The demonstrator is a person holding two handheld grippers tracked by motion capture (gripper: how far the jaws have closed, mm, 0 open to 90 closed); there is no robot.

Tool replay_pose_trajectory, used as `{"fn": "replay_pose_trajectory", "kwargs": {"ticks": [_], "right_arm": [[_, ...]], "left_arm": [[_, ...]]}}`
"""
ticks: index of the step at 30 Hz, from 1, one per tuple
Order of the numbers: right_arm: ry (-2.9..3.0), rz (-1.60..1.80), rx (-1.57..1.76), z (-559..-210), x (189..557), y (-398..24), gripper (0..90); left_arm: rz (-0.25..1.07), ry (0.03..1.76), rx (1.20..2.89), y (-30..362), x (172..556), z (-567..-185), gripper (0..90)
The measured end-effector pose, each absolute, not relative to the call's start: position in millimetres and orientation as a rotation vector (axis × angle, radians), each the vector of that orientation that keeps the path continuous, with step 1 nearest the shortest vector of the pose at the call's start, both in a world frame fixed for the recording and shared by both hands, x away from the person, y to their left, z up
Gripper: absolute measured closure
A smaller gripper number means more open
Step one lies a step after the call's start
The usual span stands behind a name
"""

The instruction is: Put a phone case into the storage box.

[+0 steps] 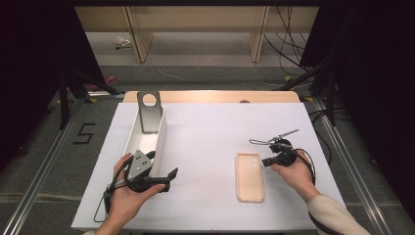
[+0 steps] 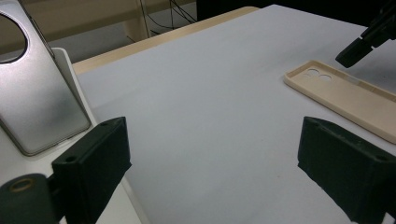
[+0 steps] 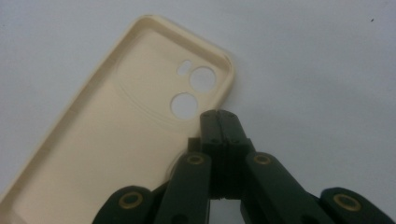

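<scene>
The phone case (image 1: 250, 177) lies flat on the white worktop (image 1: 205, 147), open side up, with its camera holes at the far end. There is lots of bare white room between the phone case and the long white box (image 1: 160, 142) far to its left. The near edge of the worktop is close to the phone case, and the right edge is a bit farther off.

The right tongs (image 1: 265, 161) sit just beside the far right corner of the phone case. Their jaws are pressed together with nothing between them. In the right gripper view the tips (image 3: 219, 119) hang over the rim near the two round holes. The right hand (image 1: 293, 174) reaches in from the right of the phone case.

The left tongs (image 1: 171, 175) are well to the left of the phone case, by the near end of the box. Their jaws stand wide apart and hold nothing. The left hand (image 1: 125, 198) holds them pointing toward the phone case.
</scene>
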State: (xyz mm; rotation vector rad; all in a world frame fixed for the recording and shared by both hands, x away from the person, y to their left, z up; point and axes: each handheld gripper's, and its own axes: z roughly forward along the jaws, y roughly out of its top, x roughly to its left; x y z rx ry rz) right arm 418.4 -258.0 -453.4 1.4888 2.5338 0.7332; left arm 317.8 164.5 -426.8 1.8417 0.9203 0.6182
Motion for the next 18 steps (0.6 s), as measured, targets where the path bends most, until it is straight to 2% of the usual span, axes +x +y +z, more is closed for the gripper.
{"fn": "replay_pose_trajectory", "kwargs": {"ticks": [18], "right_arm": [[2.537,0.654,1.530,-458.9,429.2,-247.4,90.0]], "left_arm": [[0.618,0.921,1.838,164.8,317.8,-426.5,8.9]]}}
